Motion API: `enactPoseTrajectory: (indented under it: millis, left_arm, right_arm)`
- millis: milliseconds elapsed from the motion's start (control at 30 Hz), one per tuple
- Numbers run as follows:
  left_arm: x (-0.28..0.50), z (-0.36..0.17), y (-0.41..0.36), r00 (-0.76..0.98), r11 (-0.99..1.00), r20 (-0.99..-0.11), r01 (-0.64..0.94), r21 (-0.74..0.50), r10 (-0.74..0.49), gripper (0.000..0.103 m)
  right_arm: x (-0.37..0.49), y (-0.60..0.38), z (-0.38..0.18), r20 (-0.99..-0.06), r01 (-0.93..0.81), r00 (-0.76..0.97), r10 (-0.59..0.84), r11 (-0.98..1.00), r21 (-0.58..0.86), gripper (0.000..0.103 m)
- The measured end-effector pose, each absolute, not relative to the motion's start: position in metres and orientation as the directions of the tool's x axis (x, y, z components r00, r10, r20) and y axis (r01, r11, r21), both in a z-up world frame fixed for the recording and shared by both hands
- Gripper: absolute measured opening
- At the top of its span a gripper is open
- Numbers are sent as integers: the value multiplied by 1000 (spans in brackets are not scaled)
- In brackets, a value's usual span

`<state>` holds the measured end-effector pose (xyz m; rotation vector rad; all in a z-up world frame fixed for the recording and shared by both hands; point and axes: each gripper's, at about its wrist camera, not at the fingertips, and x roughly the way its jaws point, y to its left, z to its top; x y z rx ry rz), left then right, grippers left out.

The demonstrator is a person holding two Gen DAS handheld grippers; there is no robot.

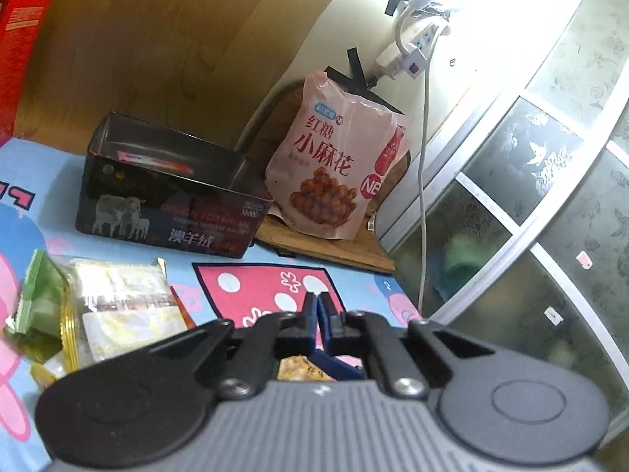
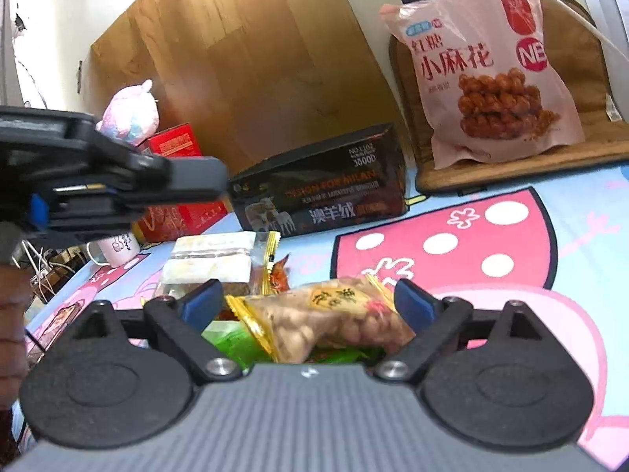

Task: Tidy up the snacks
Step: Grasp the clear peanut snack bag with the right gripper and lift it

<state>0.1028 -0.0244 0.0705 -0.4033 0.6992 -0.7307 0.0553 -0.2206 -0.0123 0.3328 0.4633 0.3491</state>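
Cartoon-print blue and pink cloth [image 2: 511, 275] covers the work surface; a wood panel [image 2: 243, 59] and pale wall stand behind, frosted glass doors on the right in the left wrist view.

Far centre: a dark open box [image 1: 173, 196] with sheep print. One packet can be made out inside it [image 1: 153, 162], little else; the interior is mostly hidden. Judged: sorting is at an early stage.

Right of the box, a large pink snack bag [image 1: 330, 169] leans upright on a brown mat [image 2: 511, 165], not in the box.

A loose pile is left on the near cloth: a white cake packet [image 2: 208, 263], a green packet [image 1: 39, 295], a peanut packet [image 2: 334, 314] with yellow edging, and something orange-red [image 2: 279, 275] partly hidden.

Left gripper [image 1: 317, 306]: clenched, blue pads together, nothing seen between the tips. A scrap of packet shows below the linkage; whether it is gripped cannot be told.

Right gripper [image 2: 310, 303]: jaws spread wide, the peanut packet lying between them, pads not pressing on it. Released, not grasped.

Far left in the right wrist view: red boxes [image 2: 177, 145], a plush toy [image 2: 131, 112], a white mug [image 2: 116, 246]. Not part of the pile.

Remaining, as judged: nearly all the small packets are still to be moved into the box; the peanut packet looks next.
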Motion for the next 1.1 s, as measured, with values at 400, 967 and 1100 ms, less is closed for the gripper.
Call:
enactPoseTrajectory:
  millis: [400, 967, 1100]
  left_arm:
    - [114, 41, -38, 469, 732, -562, 416, -540, -681, 39]
    - [119, 27, -60, 404, 716, -591, 394, -576, -698, 36]
    - [125, 23, -60, 438, 758, -619, 373, -535, -652, 26]
  right_arm:
    - [24, -236, -14, -323, -242, 853, 411, 858, 453, 96]
    - [37, -260, -26, -374, -127, 827, 419, 789, 601, 97]
    - [36, -250, -22, -362, -204, 808, 465, 798, 567, 98]
